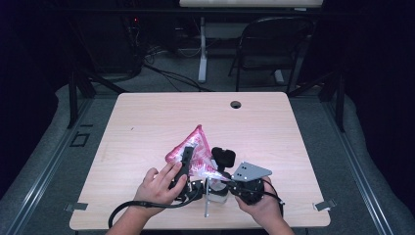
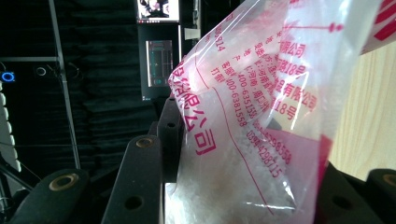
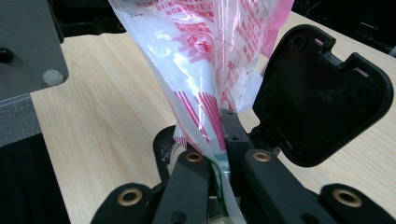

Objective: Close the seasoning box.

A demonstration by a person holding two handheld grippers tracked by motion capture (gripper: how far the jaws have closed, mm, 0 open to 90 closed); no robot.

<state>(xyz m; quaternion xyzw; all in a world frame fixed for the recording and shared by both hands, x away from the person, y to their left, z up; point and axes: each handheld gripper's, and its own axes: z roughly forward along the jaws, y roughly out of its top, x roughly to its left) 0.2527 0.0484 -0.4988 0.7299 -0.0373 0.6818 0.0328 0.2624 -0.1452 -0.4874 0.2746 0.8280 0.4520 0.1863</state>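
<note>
A printed plastic bag [image 1: 193,152] of white granules is held up off the table [image 1: 147,122] between two grippers. The left gripper [image 1: 185,157] is clamped on the bag's bulging body, the film and its red lettering [image 2: 243,116] pressed between the jaws. The right gripper [image 1: 219,177] is closed tight on a gathered corner of the bag [image 3: 205,116], the film rising straight out from between its jaws. The left gripper is seen just beside the right, with the bag stretched between them above the table.
</note>
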